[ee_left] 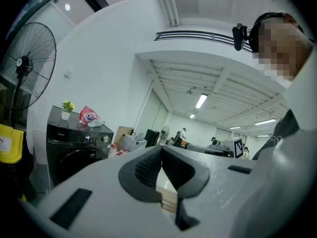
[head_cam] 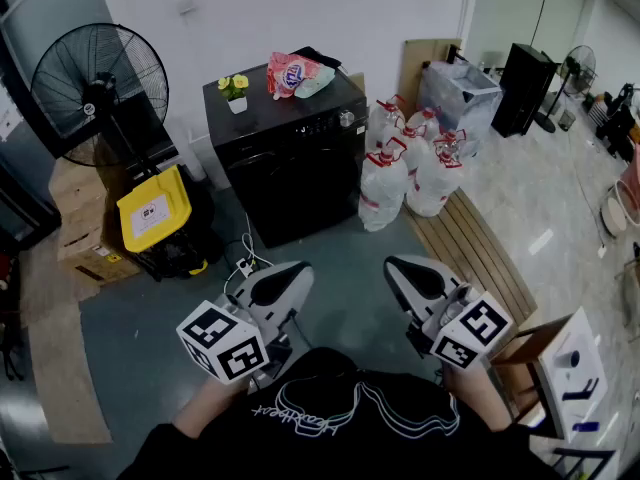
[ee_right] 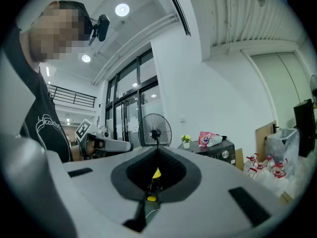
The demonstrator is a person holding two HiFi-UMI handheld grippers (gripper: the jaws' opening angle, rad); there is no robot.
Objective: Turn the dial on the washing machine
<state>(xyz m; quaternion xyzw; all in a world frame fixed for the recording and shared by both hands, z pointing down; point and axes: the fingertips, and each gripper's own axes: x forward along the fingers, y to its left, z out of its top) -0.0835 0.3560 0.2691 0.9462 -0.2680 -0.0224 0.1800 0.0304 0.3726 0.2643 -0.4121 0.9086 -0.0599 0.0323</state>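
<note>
Print on washing machine point(head_cam: 295, 168) and pink bag point(head_cam: 292, 74) unreadable, left gripper point(head_cam: 298, 270) and right gripper point(head_cam: 397, 266) held low, well back from the dial point(head_cam: 347, 119), both jaws together, empty

A black standing fan point(head_cam: 98, 80) rises at the left before the white wall point(head_cam: 300, 8). Below it a box with a yellow lid point(head_cam: 153, 208) sits tilted, just beside stacked cardboard boxes point(head_cam: 85, 240). A small pot of yellow flowers point(head_cam: 235, 90) and a pink printed bag point(head_cam: 292, 73) stand near each other. On the floor point(head_cam: 340, 258) lies a white power strip point(head_cam: 245, 265) with its cable. Clear water jugs with red caps point(head_cam: 383, 186) cluster at the end of a slatted wooden pallet point(head_cam: 472, 258). Behind them are a clear plastic bin point(head_cam: 462, 93), a black cabinet point(head_cam: 525, 88) and a second fan point(head_cam: 578, 68).
</note>
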